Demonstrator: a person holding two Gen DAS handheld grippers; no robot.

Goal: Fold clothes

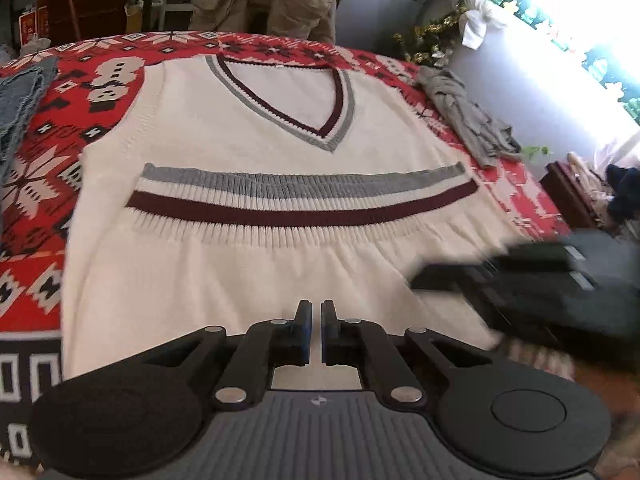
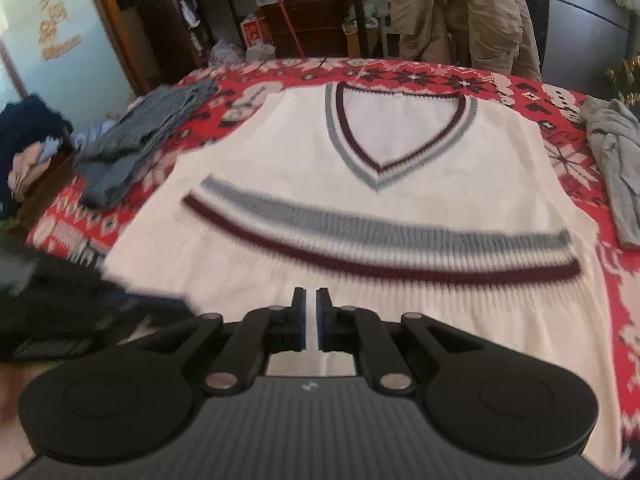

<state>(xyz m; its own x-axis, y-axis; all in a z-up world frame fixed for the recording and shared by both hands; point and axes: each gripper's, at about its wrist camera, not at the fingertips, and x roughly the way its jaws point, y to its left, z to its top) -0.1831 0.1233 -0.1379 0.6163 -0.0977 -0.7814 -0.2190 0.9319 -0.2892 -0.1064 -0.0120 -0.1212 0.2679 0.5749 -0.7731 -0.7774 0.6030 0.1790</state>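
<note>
A cream knit vest (image 1: 280, 120) (image 2: 400, 216) with a grey and maroon V-neck lies flat on a red patterned blanket (image 1: 40, 184) (image 2: 624, 280). Its striped hem band (image 1: 300, 196) (image 2: 380, 240) lies across the middle of the vest, and the near edge looks folded. My left gripper (image 1: 316, 316) hovers over the near part of the vest, its fingers drawn to a narrow slit with only cream knit showing behind. My right gripper (image 2: 311, 304) is held the same way over the near edge. In the left wrist view, the right gripper (image 1: 424, 280) is a blurred dark shape over the vest's near right corner.
A crumpled grey garment (image 1: 468, 116) (image 2: 612, 152) lies on the blanket right of the vest. A blue-grey garment (image 1: 20, 96) (image 2: 140, 140) lies to its left. A beige coat (image 2: 460, 12) hangs behind the far edge. Dark clothes (image 2: 28, 128) are piled off the left side.
</note>
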